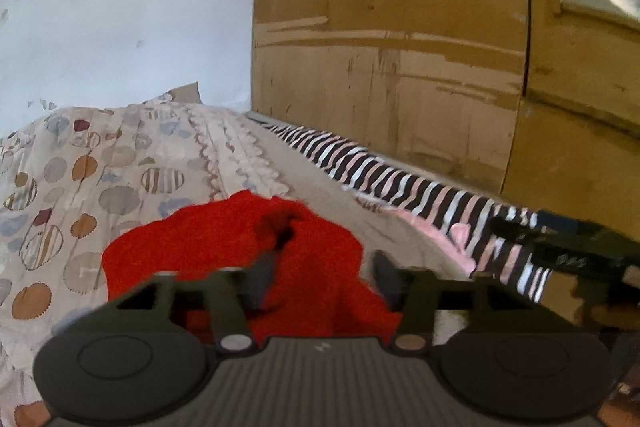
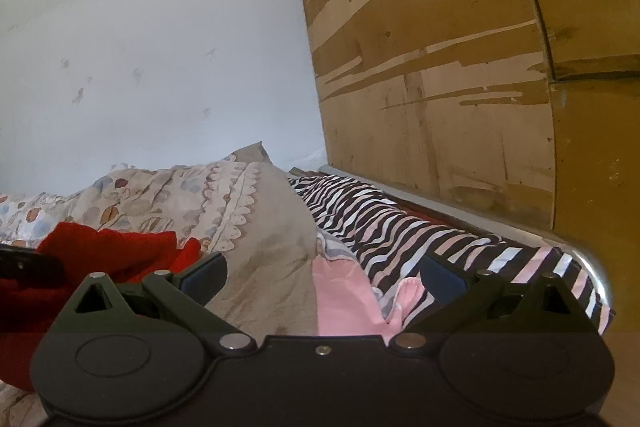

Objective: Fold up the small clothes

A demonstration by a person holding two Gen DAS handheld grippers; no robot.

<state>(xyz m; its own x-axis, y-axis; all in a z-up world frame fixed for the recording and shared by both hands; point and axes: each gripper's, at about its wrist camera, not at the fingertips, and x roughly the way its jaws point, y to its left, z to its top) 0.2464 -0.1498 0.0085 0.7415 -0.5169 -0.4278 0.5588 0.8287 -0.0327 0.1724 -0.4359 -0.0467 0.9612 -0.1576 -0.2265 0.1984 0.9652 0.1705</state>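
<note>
Right now the red garment point(image 1: 224, 247) lies bunched on the patterned bedspread point(image 1: 80, 167), directly ahead of the left gripper point(image 1: 326, 273) and partly between its fingers. Those fingers stand apart with red cloth lying between them, but the blur makes it impossible to tell whether they pinch it. In the right wrist view the same red garment point(image 2: 108, 251) sits at the left edge, beside the right gripper point(image 2: 324, 277), whose jaws are spread wide over bare beige bedding and hold nothing. A pink cloth point(image 2: 344, 299) lies just ahead of that gripper, touching a black, white and pink striped blanket point(image 2: 380, 227). Beyond the bed stand a worn wooden wardrobe point(image 2: 440, 67) and a pale wall point(image 2: 160, 47).
</note>
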